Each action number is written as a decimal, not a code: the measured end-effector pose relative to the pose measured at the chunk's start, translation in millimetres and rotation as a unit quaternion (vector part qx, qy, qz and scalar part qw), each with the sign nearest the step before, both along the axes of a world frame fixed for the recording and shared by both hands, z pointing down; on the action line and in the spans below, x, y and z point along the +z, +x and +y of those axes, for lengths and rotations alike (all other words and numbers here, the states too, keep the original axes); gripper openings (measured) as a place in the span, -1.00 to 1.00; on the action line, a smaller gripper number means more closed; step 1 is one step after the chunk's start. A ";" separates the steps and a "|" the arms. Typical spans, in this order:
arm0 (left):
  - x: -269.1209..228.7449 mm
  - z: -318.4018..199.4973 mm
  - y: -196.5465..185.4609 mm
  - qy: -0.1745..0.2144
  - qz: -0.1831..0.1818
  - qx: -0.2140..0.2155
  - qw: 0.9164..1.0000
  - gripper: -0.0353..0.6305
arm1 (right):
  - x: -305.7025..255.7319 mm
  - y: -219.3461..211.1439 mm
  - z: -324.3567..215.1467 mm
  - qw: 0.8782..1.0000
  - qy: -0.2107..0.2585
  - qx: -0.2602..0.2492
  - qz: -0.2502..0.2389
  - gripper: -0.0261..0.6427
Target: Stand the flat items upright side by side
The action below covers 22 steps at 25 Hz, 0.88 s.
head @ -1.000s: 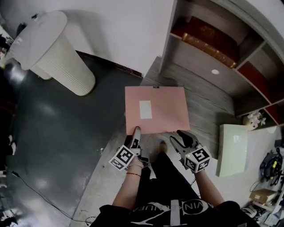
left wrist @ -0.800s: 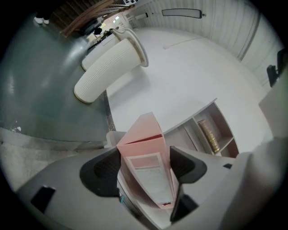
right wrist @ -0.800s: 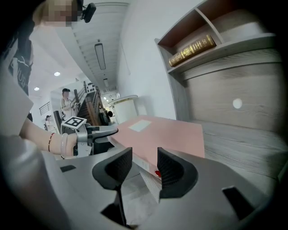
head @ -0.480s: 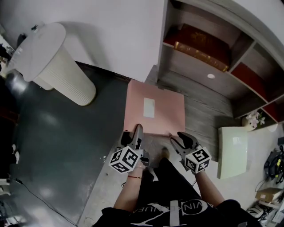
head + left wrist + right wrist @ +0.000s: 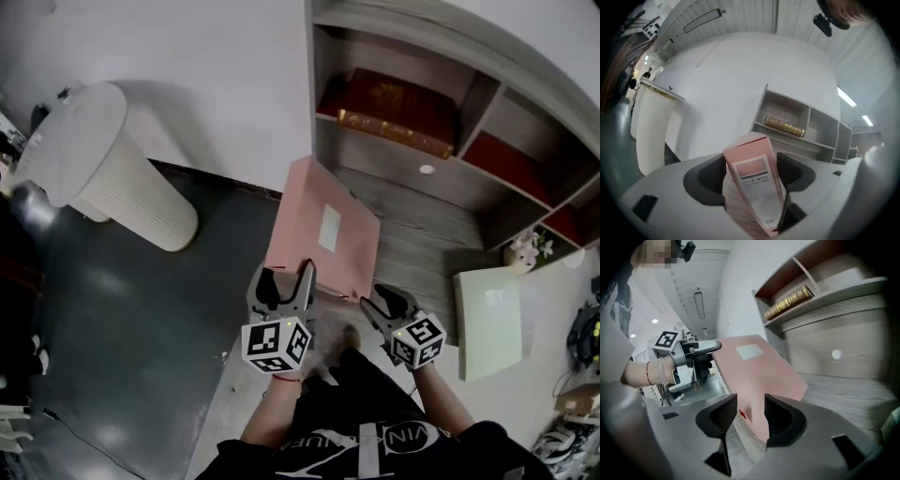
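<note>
Flooring (image 5: 122,309) of dark, glossy grey-green fills the left of the head view and gives way to a paler, matt grey strip under us. A plain white wall (image 5: 187,56) closes the room behind. Against it stands a white pedestal (image 5: 112,159), a ribbed cone with a flat round top. To the right of the wall sits a shelf unit (image 5: 412,187) of grey wood-grain board with dark red back panels. In 1 of its compartments a dark red book (image 5: 394,117) with a gilt spine lies flat. A pale green file box (image 5: 487,319) lies flat further right, well apart from our grippers.

We hold the pink file box (image 5: 323,234) in the air in front of the shelf unit, tilted with its left edge raised. It is a slim cardboard rectangle with a smooth face, a white label and a ribbed, corrugated edge. We cannot tell whether its far edge touches the shelf board.

The left gripper (image 5: 286,272) has its jaws spread wide and pinching the box's narrow labelled end, 1 pad on each face. The right gripper (image 5: 382,298) pinches the near right corner, the corrugated edge filling the gap between its black jaws
</note>
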<state>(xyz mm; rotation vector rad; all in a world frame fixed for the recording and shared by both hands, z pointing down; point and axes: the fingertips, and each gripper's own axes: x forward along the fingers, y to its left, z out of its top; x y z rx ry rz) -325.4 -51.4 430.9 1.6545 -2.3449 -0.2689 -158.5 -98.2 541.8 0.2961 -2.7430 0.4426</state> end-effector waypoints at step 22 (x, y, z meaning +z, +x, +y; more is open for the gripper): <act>-38.6 -70.9 21.2 -0.041 -0.160 0.040 0.985 0.11 | -5.5 20.6 -46.9 0.998 -0.021 0.038 -0.040 -0.34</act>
